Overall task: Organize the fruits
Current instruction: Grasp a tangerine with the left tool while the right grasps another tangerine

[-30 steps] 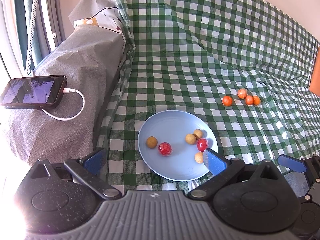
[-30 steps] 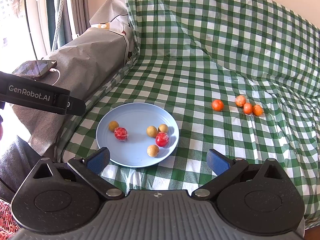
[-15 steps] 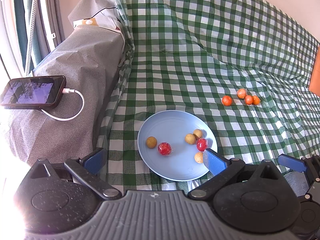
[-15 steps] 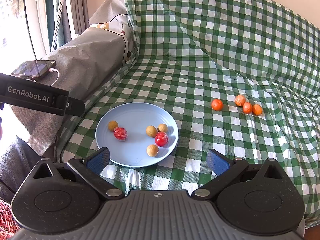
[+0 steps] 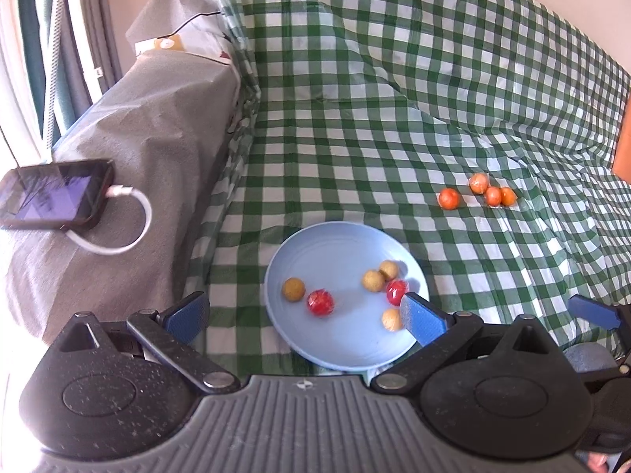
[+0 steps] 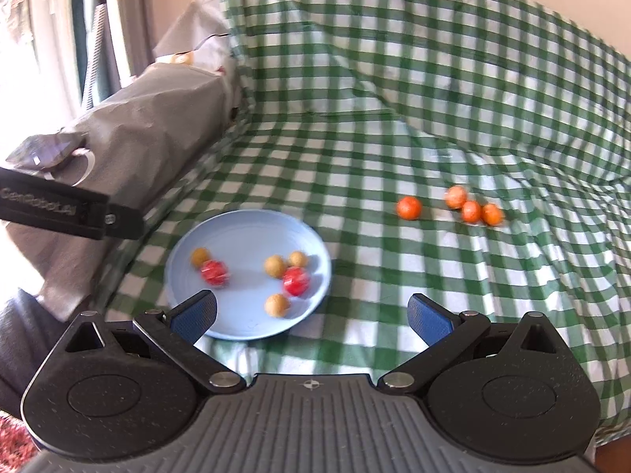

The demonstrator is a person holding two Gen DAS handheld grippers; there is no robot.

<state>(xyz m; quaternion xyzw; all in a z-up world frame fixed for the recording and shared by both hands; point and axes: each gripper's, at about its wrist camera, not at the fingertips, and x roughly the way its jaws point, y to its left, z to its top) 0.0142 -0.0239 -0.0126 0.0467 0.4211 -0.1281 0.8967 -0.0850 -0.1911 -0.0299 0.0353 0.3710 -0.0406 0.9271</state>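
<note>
A light blue plate (image 5: 335,244) (image 6: 244,232) lies on the green checked cloth, holding two red fruits (image 5: 320,302) (image 6: 295,280) and several yellow-brown ones (image 5: 294,289) (image 6: 276,304). Several orange fruits (image 5: 449,198) (image 6: 409,207) lie on the cloth beyond it to the right, one apart and three clustered (image 5: 493,195) (image 6: 471,211). My left gripper (image 5: 303,315) hangs open over the plate's near side, empty. My right gripper (image 6: 311,315) is open and empty, near the plate's right edge. One blue finger of the right gripper (image 5: 593,310) shows at the right of the left wrist view.
A grey-covered raised block (image 5: 130,134) (image 6: 130,146) runs along the left, with a phone (image 5: 55,195) and its white cable (image 5: 130,224) on top. The checked cloth (image 5: 394,79) rises steeply at the back. A black strap (image 6: 67,211) labelled GenRobot.AI crosses the right wrist view's left.
The right wrist view has shifted slightly and is blurred now, so the right gripper is moving. The left gripper and all the fruits have stayed put.
</note>
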